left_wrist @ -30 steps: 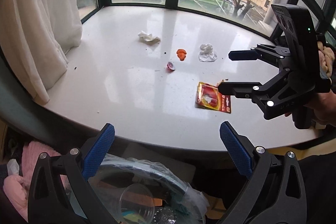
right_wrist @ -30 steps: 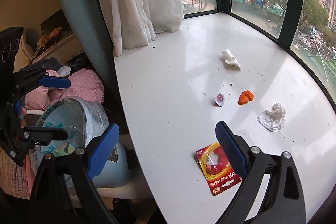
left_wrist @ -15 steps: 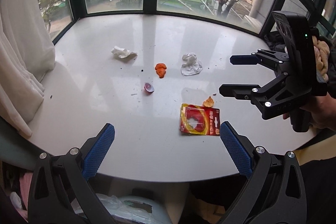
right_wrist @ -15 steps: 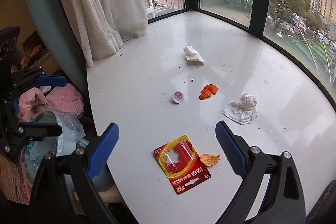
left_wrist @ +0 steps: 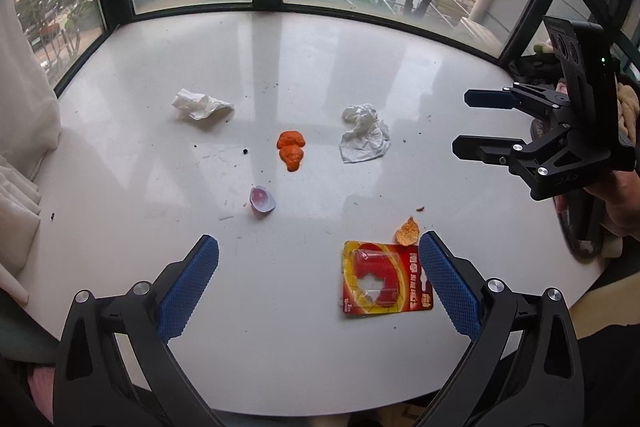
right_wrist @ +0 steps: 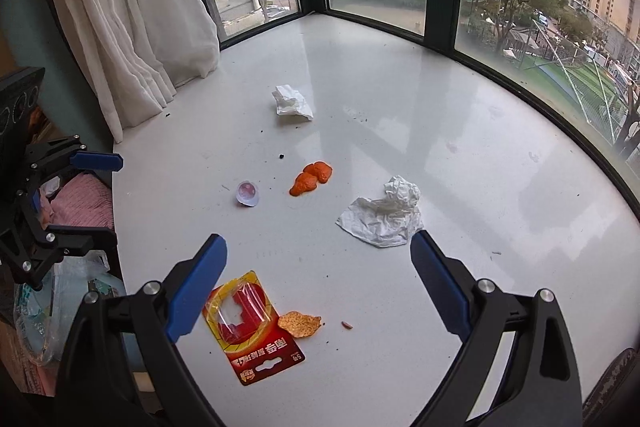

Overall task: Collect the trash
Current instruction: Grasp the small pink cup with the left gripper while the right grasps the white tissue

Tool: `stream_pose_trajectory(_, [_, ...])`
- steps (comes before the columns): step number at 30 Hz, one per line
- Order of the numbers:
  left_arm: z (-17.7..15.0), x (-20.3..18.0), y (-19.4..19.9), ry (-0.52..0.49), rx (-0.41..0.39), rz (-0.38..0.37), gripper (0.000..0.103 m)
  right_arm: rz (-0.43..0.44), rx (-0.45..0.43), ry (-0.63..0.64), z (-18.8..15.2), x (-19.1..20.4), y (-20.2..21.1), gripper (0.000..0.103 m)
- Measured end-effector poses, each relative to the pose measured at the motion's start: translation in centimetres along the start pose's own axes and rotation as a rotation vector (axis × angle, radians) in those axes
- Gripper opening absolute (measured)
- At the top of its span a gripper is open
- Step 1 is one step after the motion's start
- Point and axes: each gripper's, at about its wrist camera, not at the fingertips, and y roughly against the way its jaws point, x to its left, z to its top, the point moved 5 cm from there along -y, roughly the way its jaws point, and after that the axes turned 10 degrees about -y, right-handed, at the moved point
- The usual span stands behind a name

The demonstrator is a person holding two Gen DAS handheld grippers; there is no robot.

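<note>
Since a second ago we have swung both open, empty hand-held grippers, left (left_wrist: pixel 316 283) and right (right_wrist: pixel 318 273), off the bin toward the tabletop (left_wrist: pixel 320 67); collecting comes next. The trash lies there untouched: wrapper (left_wrist: pixel 386 279), chip (left_wrist: pixel 407 231), two tissues, orange peel (left_wrist: pixel 291 155). Only the right view shows the bagged bin (right_wrist: pixel 68 303).

You have swung your left gripper (left_wrist: pixel 318 269) away from the bin, which has dropped out of its view, and it now faces the sill (left_wrist: pixel 120 227) squarely, with the red packet (left_wrist: pixel 386 279) just beside its right finger. Your right gripper (right_wrist: pixel 318 267) has turned too; the tissue (right_wrist: pixel 384 215) now lies close ahead.
</note>
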Motion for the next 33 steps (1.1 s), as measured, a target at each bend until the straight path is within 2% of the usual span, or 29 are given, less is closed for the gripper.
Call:
stream_pose_trajectory(8, [1.3, 2.0, -5.4, 0.017, 0.032, -0.013, 0.095, -0.021, 0.026, -0.002, 1.6, -3.5, -3.8, 0.090])
stream_pose_trajectory(14, [1.0, 3.5, -9.2, 0.036, 0.057, -0.019, 0.076, -0.021, 0.039, 0.008, 2.2, -4.6, -6.7, 0.090])
stream_pose_trajectory(16, [0.7, 4.0, -10.5, 0.047, 0.069, -0.023, 0.062, -0.021, 0.043, 0.009, 2.3, -4.7, -7.5, 0.090])
stream_pose_trajectory(18, [0.6, 4.4, -11.5, 0.052, 0.074, -0.027, 0.059, -0.018, 0.046, 0.008, 2.3, -4.9, -8.3, 0.090])
stream_pose_trajectory(22, [0.4, 5.0, -13.1, 0.055, 0.079, -0.036, 0.042, -0.013, 0.055, 0.010, 2.3, -5.3, -9.5, 0.090])
stream_pose_trajectory(27, [0.1, 5.4, -14.0, 0.045, 0.075, -0.039, 0.033, -0.006, 0.069, 0.015, 2.3, -5.9, -10.8, 0.090])
stream_pose_trajectory(33, [-0.1, 6.1, -14.6, 0.062, 0.063, -0.034, 0.033, -0.007, 0.077, 0.026, 2.4, -6.3, -11.6, 0.090])
